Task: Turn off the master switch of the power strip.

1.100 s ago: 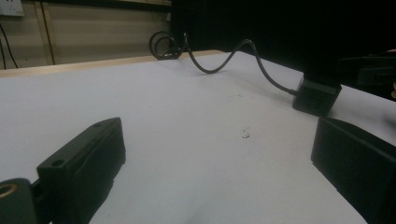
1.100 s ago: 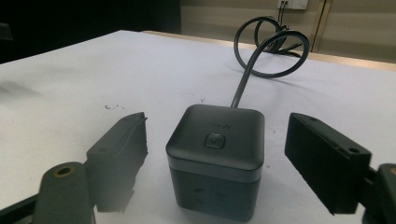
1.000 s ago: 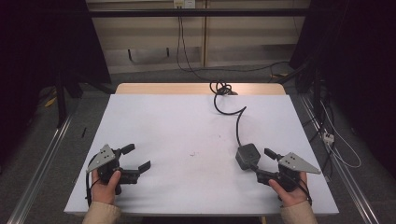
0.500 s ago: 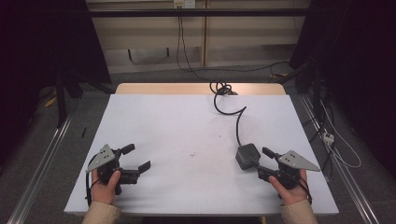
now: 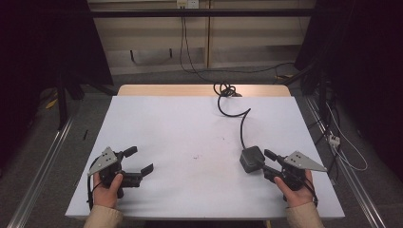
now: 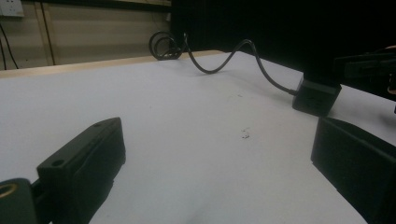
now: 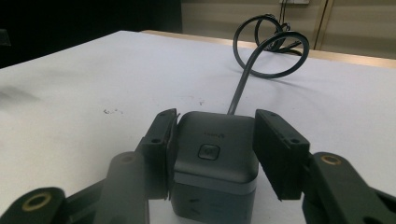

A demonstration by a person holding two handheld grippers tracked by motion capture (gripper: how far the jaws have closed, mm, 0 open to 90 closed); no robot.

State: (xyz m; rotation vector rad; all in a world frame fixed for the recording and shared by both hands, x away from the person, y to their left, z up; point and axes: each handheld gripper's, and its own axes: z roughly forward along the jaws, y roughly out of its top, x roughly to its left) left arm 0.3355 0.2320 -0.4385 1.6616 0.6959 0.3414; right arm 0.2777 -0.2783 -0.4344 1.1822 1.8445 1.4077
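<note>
Right gripper view shows the right gripper (image 7: 212, 154) with its jaws either side of a dark grey power cube (image 7: 215, 158), left jaw touching it, right jaw just apart, so not yet clamped. From the cube a black cable (image 5: 241, 124) curls away across the white table (image 5: 180, 133) to its far wooden edge. Left of the cube, the left gripper (image 5: 134, 161) rests spread wide, holding nothing, over the bare white top
</note>
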